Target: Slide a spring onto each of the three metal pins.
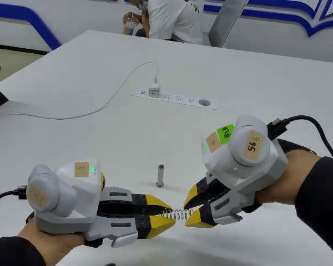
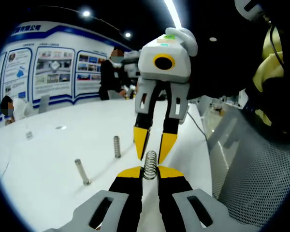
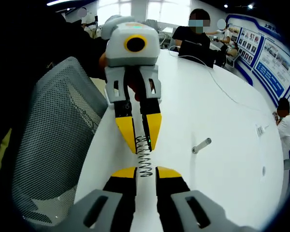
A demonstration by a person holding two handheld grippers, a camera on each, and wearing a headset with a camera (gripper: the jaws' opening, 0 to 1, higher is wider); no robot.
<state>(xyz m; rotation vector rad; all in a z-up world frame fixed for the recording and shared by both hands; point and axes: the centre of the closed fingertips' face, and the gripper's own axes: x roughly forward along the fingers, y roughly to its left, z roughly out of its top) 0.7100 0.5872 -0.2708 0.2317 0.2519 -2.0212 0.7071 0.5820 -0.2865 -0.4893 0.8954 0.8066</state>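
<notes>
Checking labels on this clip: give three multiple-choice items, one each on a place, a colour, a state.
1. Where is the head view's spring? A lying loose; B between left gripper and right gripper; C on a pin.
2. Gripper tip colour? A red; B blue; C yellow.
3. The head view's metal pin is: A upright, bare; B lying flat; C wearing a spring.
Answers: B, each gripper pinches one end; C, tips show yellow; A, it stands bare on the table.
</notes>
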